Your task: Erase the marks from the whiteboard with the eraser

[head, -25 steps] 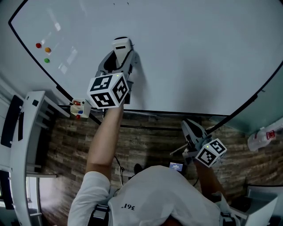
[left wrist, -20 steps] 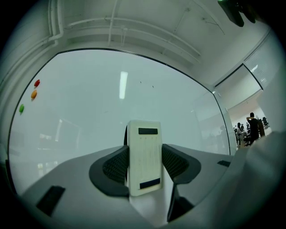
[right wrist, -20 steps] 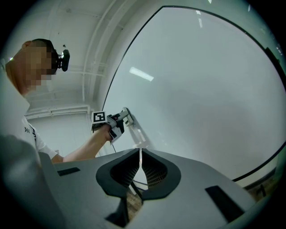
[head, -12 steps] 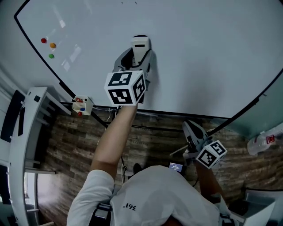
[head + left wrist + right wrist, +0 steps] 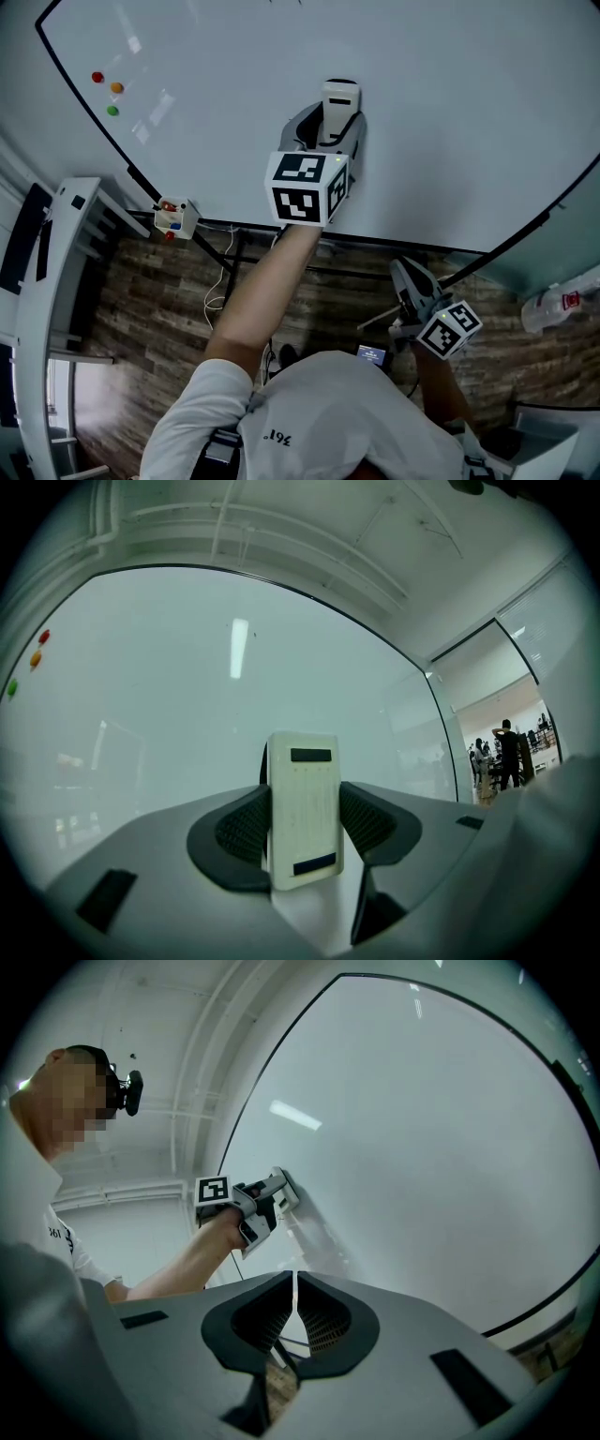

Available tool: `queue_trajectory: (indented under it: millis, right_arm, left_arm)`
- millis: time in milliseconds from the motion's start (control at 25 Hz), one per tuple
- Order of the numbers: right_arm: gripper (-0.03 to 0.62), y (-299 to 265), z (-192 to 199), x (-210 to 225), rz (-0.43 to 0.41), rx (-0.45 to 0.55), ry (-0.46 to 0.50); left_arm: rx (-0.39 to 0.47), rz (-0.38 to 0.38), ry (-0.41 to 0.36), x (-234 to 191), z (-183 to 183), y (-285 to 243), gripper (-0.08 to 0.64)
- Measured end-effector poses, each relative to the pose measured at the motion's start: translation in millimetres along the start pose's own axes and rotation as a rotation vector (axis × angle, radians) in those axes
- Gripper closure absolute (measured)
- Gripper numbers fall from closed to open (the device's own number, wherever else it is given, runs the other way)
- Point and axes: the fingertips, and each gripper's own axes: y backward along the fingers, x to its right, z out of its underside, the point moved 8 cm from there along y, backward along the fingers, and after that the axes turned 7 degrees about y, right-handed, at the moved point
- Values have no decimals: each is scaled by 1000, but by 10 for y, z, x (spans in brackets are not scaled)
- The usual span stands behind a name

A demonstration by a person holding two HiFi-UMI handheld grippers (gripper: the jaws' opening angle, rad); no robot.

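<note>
Head view: the left gripper (image 5: 330,129) is extended to the whiteboard (image 5: 469,103), its jaws clamped on the long sides of the pale eraser (image 5: 339,97). The eraser stands upright and lies against the board toward its middle, above the bottom edge. The right gripper (image 5: 411,279) hangs low below that edge, jaws drawn together on nothing.

Risks noted:
- The grip is on the eraser's smooth sides only. Hard pressure during a stroke could make it twist or slide out of the jaws.
- If the gripper tilts, only one edge of the pad would bear on the board, leaving streaks.
- A long stroke toward the upper left corner could knock the three coloured magnets (image 5: 111,89) there.

Not established:
- The wiping face is turned to the board, so actual contact is assumed, not seen.
- No marks can be made out near the eraser — glare bands lie across the surface, so remaining work cannot be judged.
- The board's top and right edges are cut off.
- The small box (image 5: 174,218) at the lower left edge is too small to identify.
</note>
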Motion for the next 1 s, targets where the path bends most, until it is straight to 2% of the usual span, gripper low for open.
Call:
queue_trajectory:
  millis: [400,600,1000]
  right_arm:
    - [565,25,26,18,12,-4,-3]
    - [565,19,45,23,21,-6,-5]
    - [565,-101,96,-36,7,-27,-10]
  left_arm:
    - [-24,80,-26,256,172,-37,322]
    - [-17,119,-9,301,267,41,322]
    - [-33,87,4,55,326,144,321]
